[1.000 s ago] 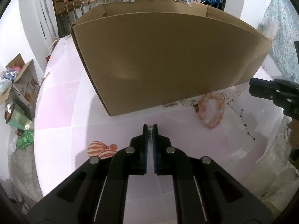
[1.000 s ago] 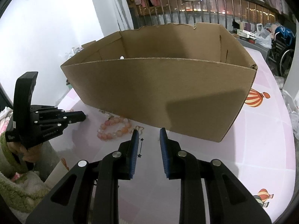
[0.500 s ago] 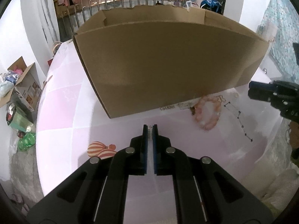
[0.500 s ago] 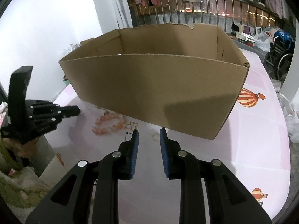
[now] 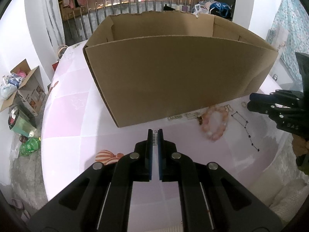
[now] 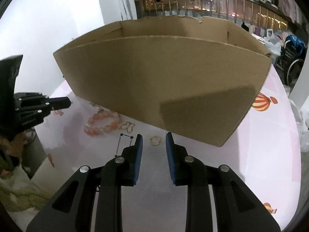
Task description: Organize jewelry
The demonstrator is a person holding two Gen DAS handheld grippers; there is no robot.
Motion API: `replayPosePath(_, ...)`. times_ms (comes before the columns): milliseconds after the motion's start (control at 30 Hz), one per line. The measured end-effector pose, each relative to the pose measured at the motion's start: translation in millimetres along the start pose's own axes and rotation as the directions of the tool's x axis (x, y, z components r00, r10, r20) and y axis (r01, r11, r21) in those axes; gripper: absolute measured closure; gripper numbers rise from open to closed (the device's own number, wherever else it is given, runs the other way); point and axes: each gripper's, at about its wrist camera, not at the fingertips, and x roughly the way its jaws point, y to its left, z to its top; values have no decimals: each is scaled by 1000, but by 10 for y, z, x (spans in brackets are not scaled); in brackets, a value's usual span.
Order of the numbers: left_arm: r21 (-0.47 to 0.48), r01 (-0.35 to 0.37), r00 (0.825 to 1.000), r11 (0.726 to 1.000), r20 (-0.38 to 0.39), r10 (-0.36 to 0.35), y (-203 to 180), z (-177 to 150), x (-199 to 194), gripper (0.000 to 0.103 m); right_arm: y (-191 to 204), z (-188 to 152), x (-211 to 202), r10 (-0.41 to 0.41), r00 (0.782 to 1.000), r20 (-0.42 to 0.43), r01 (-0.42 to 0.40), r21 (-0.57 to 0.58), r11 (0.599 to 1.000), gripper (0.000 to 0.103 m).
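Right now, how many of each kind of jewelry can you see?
Pink bead bracelet: 1
Star chain: 1
Ring: 1
Butterfly-shaped piece: 1
Sparkly strips: 3 (2 on the table, 1 pinched in the left gripper)
Total: 7 that I can make out
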Motion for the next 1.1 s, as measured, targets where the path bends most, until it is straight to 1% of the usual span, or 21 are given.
replayPosePath(200,-10,-3,1000,1000,0,3,24,12,18,99,30,35,89,-8,1000,-14,8,0,1000,80)
replayPosePath(267,-15,-2,1000,1000,-2,2,29,5,17,99,58,33,104,-23,1000,-10,23,-1,1000,81)
replayPosePath(333,-16,-2,1000,1000,-1,1,35,5,23,99,94,31,117,-41,999,-5,41,-2,999,83)
replayPosePath(400,-17,-2,1000,1000,-1,2,41,1,31,99,126,26,125,-66,998,3,66,-4,998,91)
replayPosePath(500,-20,0,1000,1000,2,0,53,3,27,99,152,23,131,-75,997,6,75,2,997,91)
replayPosePath(800,-24,-8,1000,1000,22,9,78,13,-32,99,117,0,113,-49,999,15,48,46,998,93)
replayPosePath(867,-23,-12,1000,1000,26,12,67,16,-46,99,114,0,104,-45,999,16,45,50,998,101)
replayPosePath(1100,-23,-14,999,1000,38,15,49,9,-106,99,51,-6,20,-37,999,21,35,75,997,101)
